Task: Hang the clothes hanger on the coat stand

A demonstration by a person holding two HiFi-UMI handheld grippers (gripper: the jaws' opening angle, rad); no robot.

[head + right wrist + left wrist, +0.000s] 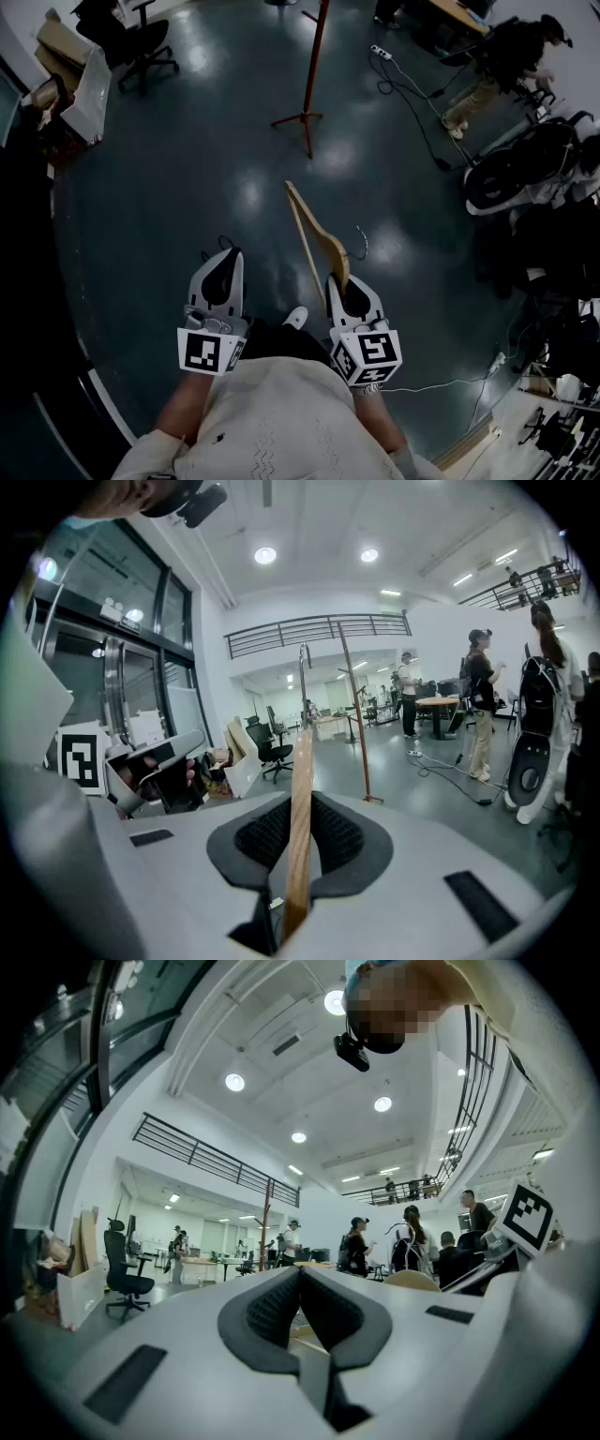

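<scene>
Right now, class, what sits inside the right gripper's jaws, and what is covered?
A wooden clothes hanger is clamped in the right gripper, one arm sticking out forward. The head view shows its wire hook. The jaws cover the gripped end.

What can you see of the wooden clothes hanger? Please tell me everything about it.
The clothes hanger looks like pale wood, thin and curved, with a wire hook at its middle. The right gripper is shut on one end; the rest sticks out forward above the floor, apart from the coat stand.
</scene>
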